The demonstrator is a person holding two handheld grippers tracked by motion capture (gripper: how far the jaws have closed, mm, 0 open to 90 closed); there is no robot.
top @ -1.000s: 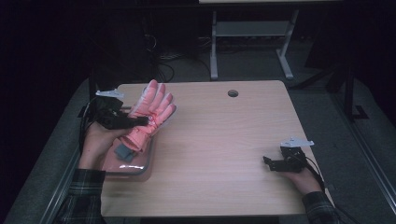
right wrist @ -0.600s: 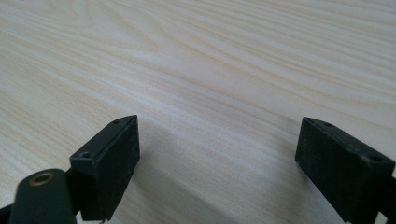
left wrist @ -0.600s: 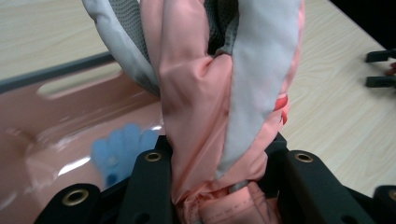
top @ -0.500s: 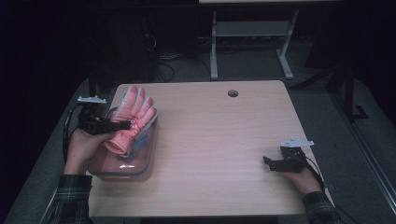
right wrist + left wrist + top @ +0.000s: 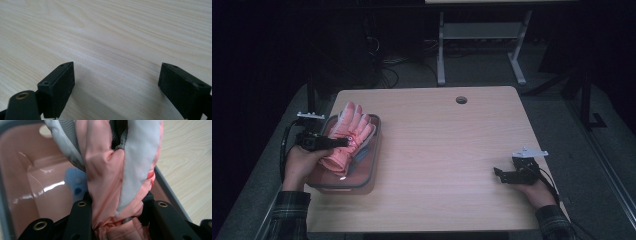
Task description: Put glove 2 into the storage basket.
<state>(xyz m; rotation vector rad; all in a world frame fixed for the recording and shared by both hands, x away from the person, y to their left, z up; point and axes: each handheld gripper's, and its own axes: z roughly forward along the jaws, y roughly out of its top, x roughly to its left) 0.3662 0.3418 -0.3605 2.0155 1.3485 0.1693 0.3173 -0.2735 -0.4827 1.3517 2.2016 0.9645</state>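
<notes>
The padded pink fabric glove (image 5: 346,135) with grey-white trim sits pinched at its cuff between the left tongs (image 5: 343,142), fingers pointing away, over the translucent pink rectangular plastic bin (image 5: 371,167) with a grey rim at the table's (image 5: 452,150) left edge. A second ago the glove hung higher and further right; it has sunk toward the bin. The right tongs (image 5: 498,173) rest released on the pale woodgrain.

A light wooden table (image 5: 452,160) is seen, with a round cable hole (image 5: 461,100) set near its far edge at about 12 o'clock. A white metal stand (image 5: 482,45) is placed on the dark floor beyond, with cables (image 5: 387,70) at 11 o'clock.
</notes>
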